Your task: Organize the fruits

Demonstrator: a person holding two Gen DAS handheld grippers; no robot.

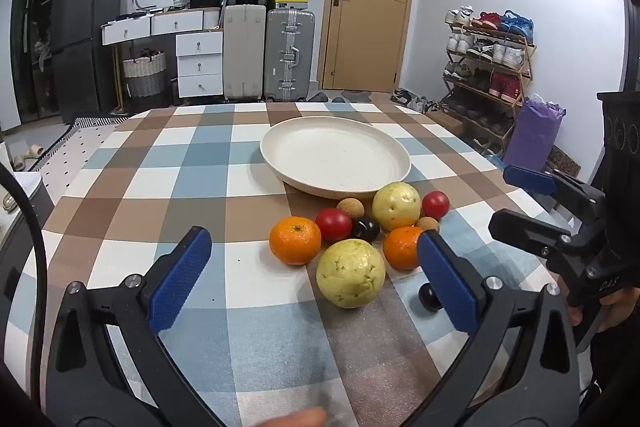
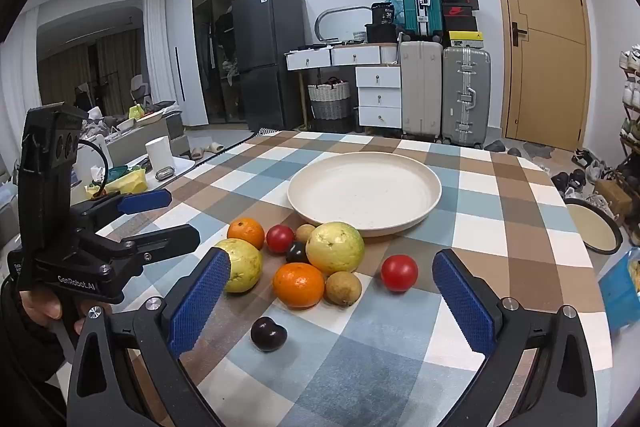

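A cream plate (image 1: pixel 336 137) (image 2: pixel 400 223) stands empty on the checked table. In front of it lies a cluster of fruit: two yellow-green guavas (image 1: pixel 351 273) (image 2: pixel 335 247), two oranges (image 1: pixel 295 239) (image 2: pixel 298 284), two red tomatoes (image 1: pixel 333 224) (image 2: pixel 399 272), brown longans (image 1: pixel 350 208) (image 2: pixel 343 287) and dark plums (image 1: pixel 365 229) (image 2: pixel 269 333). My left gripper (image 1: pixel 316 287) is open and empty, just short of the near guava. My right gripper (image 2: pixel 332 307) is open and empty, just short of the near orange and plum. Each gripper also shows in the other's view (image 1: pixel 528 203) (image 2: pixel 160 215).
The checked tablecloth (image 1: pixel 200 163) covers the table. A round dark tray (image 2: pixel 596 231) and a blue bag (image 2: pixel 620 287) sit off the table's right edge. Suitcases, drawers, a fridge and a shoe rack stand behind.
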